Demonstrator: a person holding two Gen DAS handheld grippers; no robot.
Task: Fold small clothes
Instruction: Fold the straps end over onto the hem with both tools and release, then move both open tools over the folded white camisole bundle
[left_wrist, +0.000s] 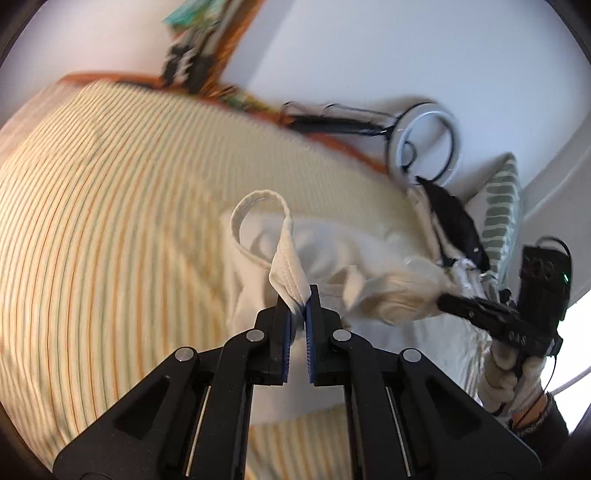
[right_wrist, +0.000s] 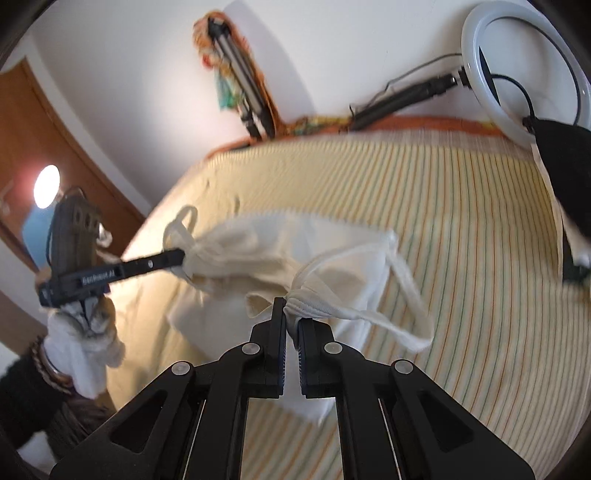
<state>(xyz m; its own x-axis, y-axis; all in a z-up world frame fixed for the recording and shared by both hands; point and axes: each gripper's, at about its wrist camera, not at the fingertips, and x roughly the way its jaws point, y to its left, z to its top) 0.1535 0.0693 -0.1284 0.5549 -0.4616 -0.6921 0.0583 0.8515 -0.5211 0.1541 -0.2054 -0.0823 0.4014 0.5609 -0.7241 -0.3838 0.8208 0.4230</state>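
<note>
Cream sleeveless top (left_wrist: 332, 258) held above a striped bedspread (left_wrist: 110, 221) by two handheld grippers. The left gripper (left_wrist: 300, 300) pinches one shoulder strap (left_wrist: 284, 254) between its blue-padded fingers; the right gripper (right_wrist: 291, 316) clamps a bunched fold of the same garment, a second strap (right_wrist: 406, 295) hanging loose beside it. A ring light (right_wrist: 517, 74) on its stand and a dark garment (left_wrist: 454, 221) sit at the bed's far edge.
</note>
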